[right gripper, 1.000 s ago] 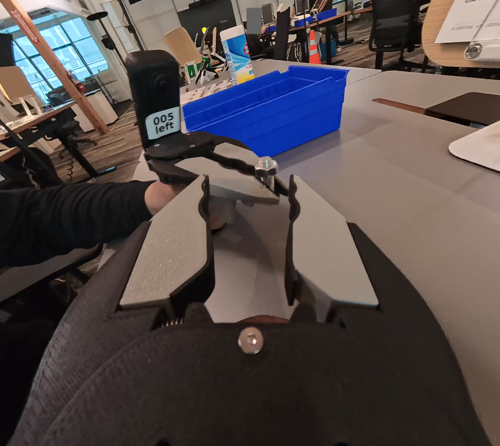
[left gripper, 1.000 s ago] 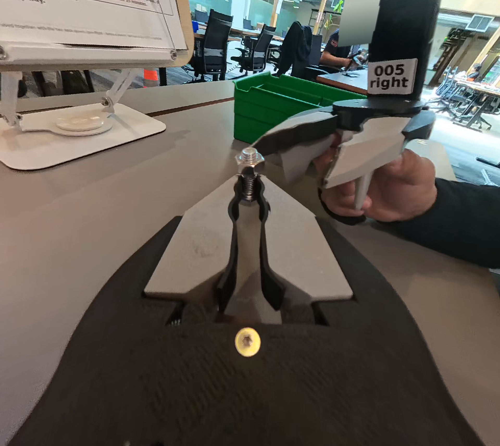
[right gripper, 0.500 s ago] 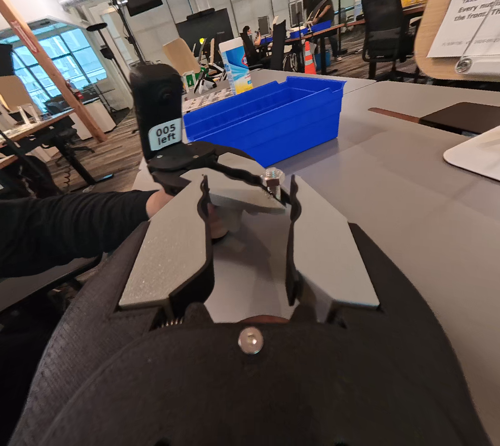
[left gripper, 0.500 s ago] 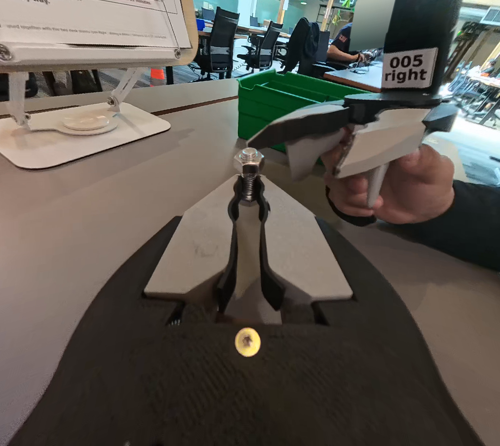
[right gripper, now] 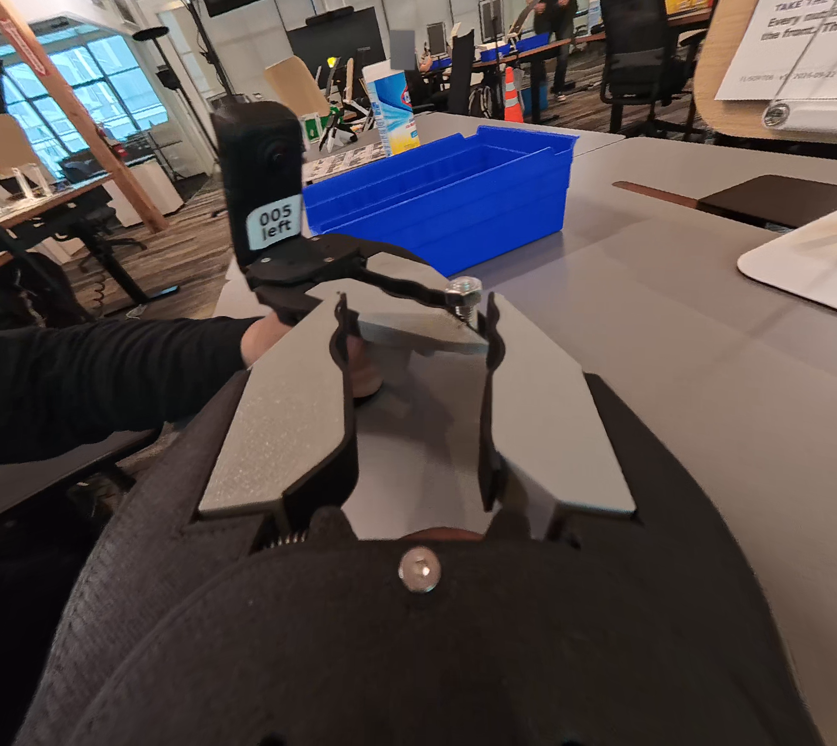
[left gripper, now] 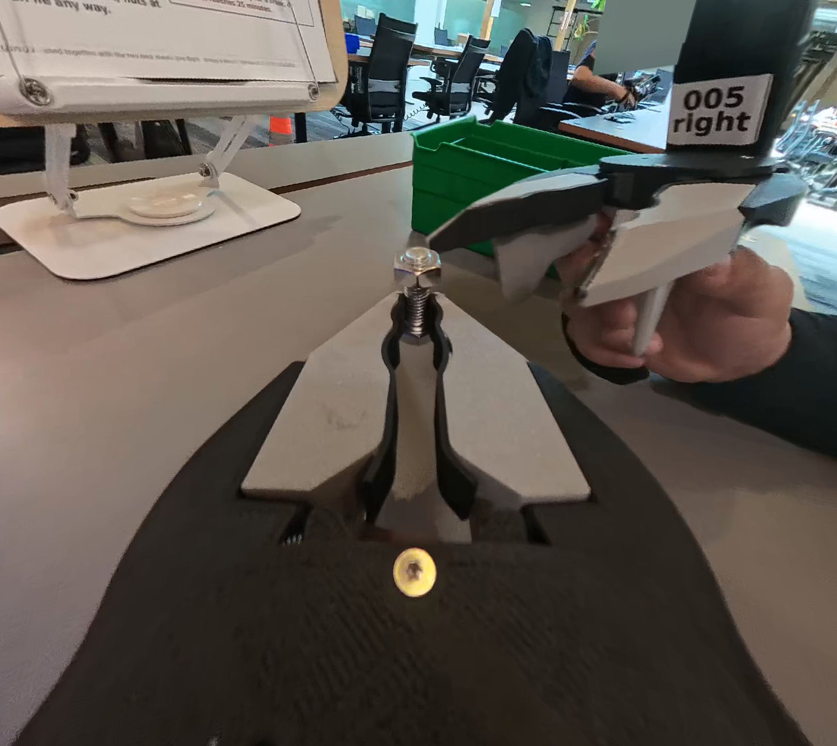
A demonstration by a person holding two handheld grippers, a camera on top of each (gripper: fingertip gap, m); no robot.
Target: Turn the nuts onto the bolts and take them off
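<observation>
Clamped upright above the grey desk (left gripper: 136, 362) in the narrow left claw (left gripper: 416, 328), the small, hard, slippery threaded steel bolt (left gripper: 414, 309) carries a hex nut (left gripper: 417, 269) best pinched across its flats by the wide-spread, empty right claw (right gripper: 414, 316).

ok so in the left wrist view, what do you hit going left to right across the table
white stand base → nut on the bolt held upright in the left tool → green bin → right tool, open, with the hand holding it
</observation>
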